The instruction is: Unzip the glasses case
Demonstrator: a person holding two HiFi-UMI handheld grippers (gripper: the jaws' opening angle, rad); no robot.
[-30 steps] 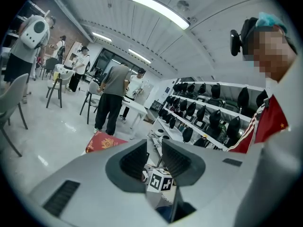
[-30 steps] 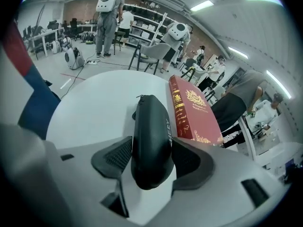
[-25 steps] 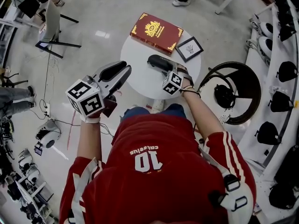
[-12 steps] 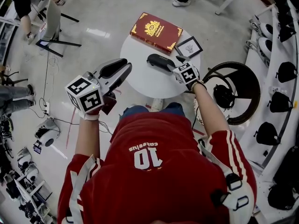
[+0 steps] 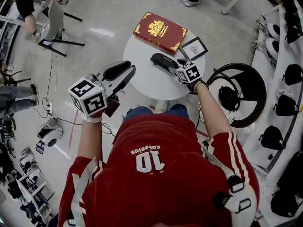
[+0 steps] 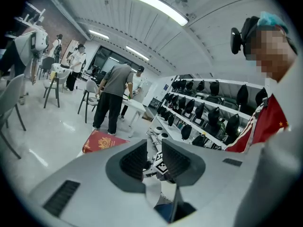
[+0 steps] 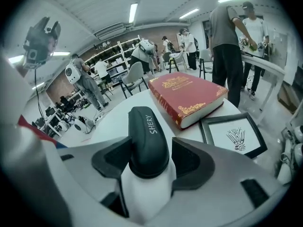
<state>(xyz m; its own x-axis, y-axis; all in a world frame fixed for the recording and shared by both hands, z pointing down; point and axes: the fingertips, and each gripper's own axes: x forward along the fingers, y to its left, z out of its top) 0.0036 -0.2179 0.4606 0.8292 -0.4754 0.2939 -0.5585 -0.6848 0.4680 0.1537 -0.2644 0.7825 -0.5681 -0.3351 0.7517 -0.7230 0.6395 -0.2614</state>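
A dark grey glasses case (image 5: pixel 163 61) lies zipped on the small round white table (image 5: pixel 147 82). In the right gripper view the case (image 7: pixel 147 131) points away from me, and its near end sits between the two pads. My right gripper (image 5: pixel 179 66) (image 7: pixel 150 149) is open around that end, with a thin gap showing at the right pad. My left gripper (image 5: pixel 126 71) (image 6: pixel 154 157) hangs off the table's near left edge, open, with nothing between its pads.
A red book with gold trim (image 5: pixel 160 31) (image 7: pixel 187 96) lies at the table's far side. A small black-framed picture (image 5: pixel 192 48) (image 7: pixel 234 136) lies to the case's right. A dark ring-shaped stand (image 5: pixel 236 94) and shelves of black items stand at the right. People stand by tables behind.
My right gripper has rolled about its own axis and shifted slightly up the picture, along the case's right end. The case and the left gripper have stayed in place.
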